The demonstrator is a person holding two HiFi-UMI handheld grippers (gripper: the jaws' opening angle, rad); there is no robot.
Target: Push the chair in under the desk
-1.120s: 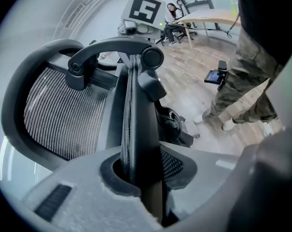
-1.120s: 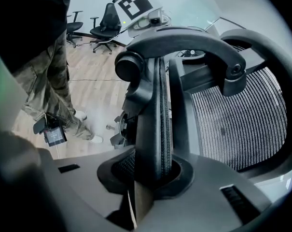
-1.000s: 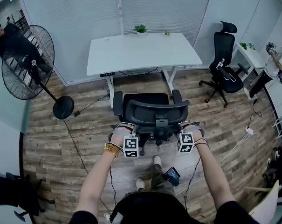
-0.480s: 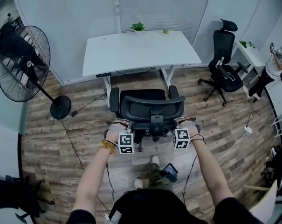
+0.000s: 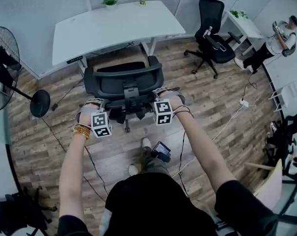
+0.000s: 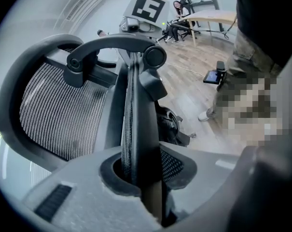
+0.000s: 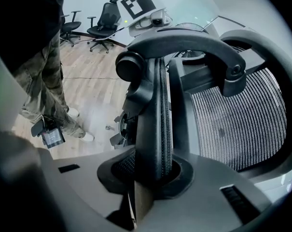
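Left tongs clenched on left side rim of chair backrest, mesh edge pinched between jaws. Right tongs clenched same way on right side rim. In head view, backrest spans between both tongs: left tongs at its 8 o'clock, right tongs at its 4 o'clock. Seat and armrests at 12 o'clock from tongs, on wood floor. Bench further out at 12 o'clock; seat front near its front edge, not under it. Second chair at 2 o'clock, well apart. Fan at 9 o'clock.
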